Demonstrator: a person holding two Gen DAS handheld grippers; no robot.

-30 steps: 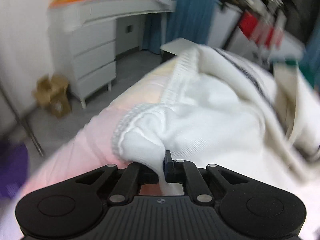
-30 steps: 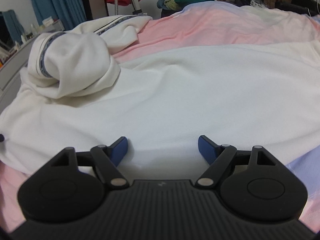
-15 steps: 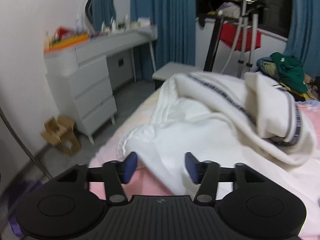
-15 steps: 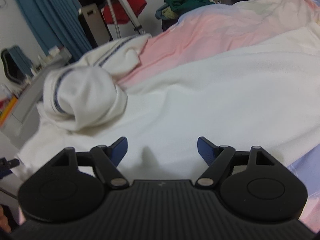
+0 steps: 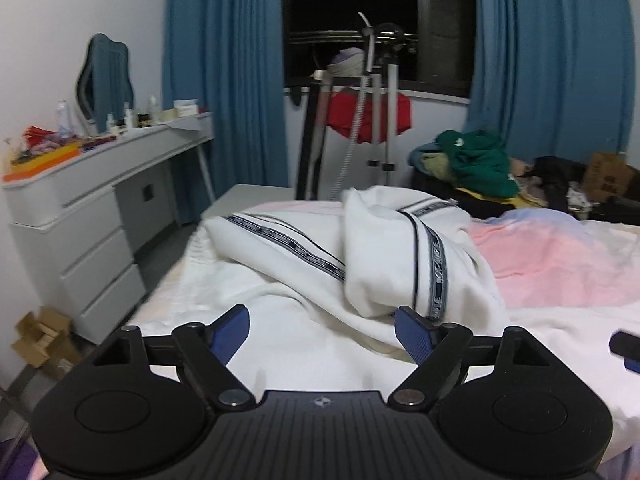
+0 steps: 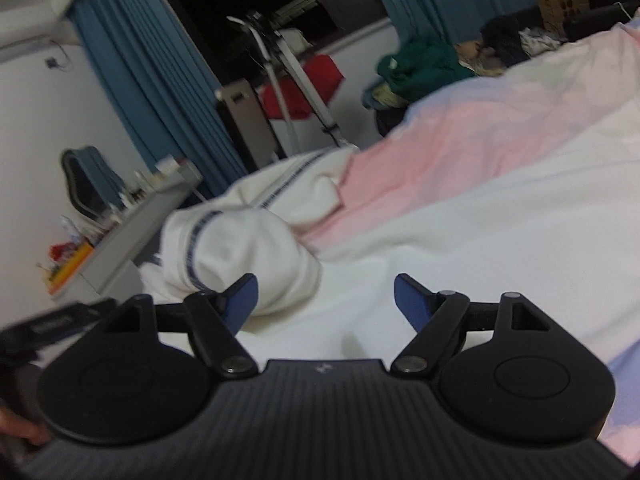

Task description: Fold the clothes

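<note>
Left wrist view has my left gripper (image 5: 322, 330) spread wide with nothing between its blue pads, hovering low over the white garment (image 5: 304, 320) that fills the middle of the frame. A sleeve (image 5: 396, 256) with dark striped tape lies doubled over in a loose hump at centre, resting on the garment's body, and the whole piece sits on the pink and white bedspread (image 5: 560, 264) at right. From the right wrist view, my right gripper (image 6: 326, 300) is just as wide apart and empty, poised above the flat white cloth at lower centre, with the bunched sleeve (image 6: 244, 256) just beyond its left pad. I judge the fold is at an early stage: one sleeve is thrown inward but untidily, and neither tool grips anything. My next move likely calls for lowering onto an edge or the sleeve cuff, pinching a single layer cleanly, and drawing it flat before folding further.
</note>
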